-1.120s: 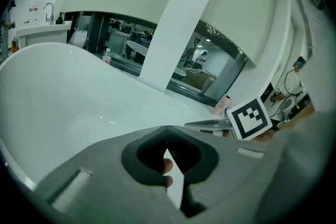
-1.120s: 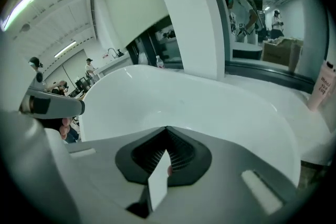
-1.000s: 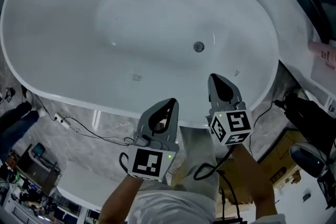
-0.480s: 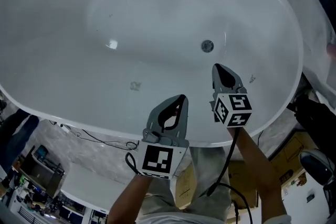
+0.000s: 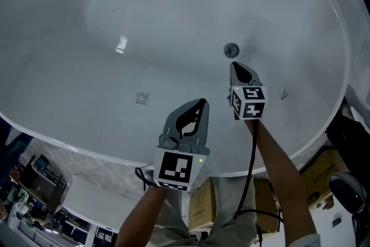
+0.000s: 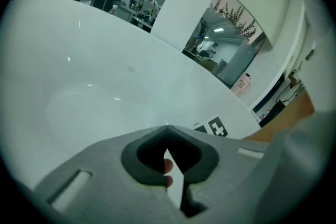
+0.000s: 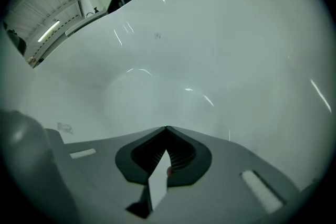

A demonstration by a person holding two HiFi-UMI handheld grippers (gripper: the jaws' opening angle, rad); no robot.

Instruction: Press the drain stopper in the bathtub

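Observation:
The round metal drain stopper [image 5: 231, 50] sits in the floor of the white bathtub [image 5: 87, 142], right of centre. My right gripper [image 5: 235, 65] reaches into the tub, its tips just short of the stopper and apart from it; the jaws are shut with nothing between them. My left gripper [image 5: 202, 102] hangs lower left over the near side of the tub, also shut and empty. In the right gripper view the closed jaws [image 7: 167, 128] point at the bare tub wall, and the stopper does not show. The left gripper view shows its closed jaws [image 6: 167, 127] and the right gripper's marker cube [image 6: 211, 128].
A small mark [image 5: 141, 99] lies on the tub floor at the left. Below the near rim are a cardboard box [image 5: 202, 205], cables and dark gear [image 5: 352, 136] at the right. A pink bottle [image 6: 242, 83] stands on the ledge beyond the tub.
My right gripper has pushed forward into the tub, closing most of the gap to the stopper. The left gripper followed over the rim. Both stayed shut.

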